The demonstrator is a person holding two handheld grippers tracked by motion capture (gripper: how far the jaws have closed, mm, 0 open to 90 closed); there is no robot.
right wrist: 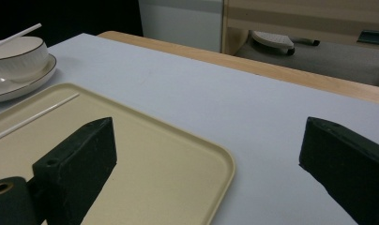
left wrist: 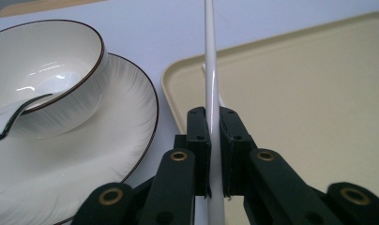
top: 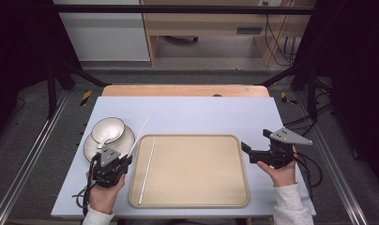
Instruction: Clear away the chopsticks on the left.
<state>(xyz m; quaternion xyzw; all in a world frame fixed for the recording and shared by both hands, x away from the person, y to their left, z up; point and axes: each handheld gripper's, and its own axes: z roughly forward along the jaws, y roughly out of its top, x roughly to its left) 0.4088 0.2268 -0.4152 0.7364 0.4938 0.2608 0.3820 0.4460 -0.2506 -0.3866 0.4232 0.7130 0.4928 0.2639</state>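
A lab test bench: black frame rails (top: 187,8), trailing cables (top: 277,44), bare table (top: 201,115).

The surface (top: 187,112) is viewed from above, looking forward and down; the tray (top: 234,168) is shared, seen close, by both gripper views.

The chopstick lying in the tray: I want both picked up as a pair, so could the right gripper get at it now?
Probably yes. The right gripper is open beside the tray, and nothing lies between it and the chopstick.
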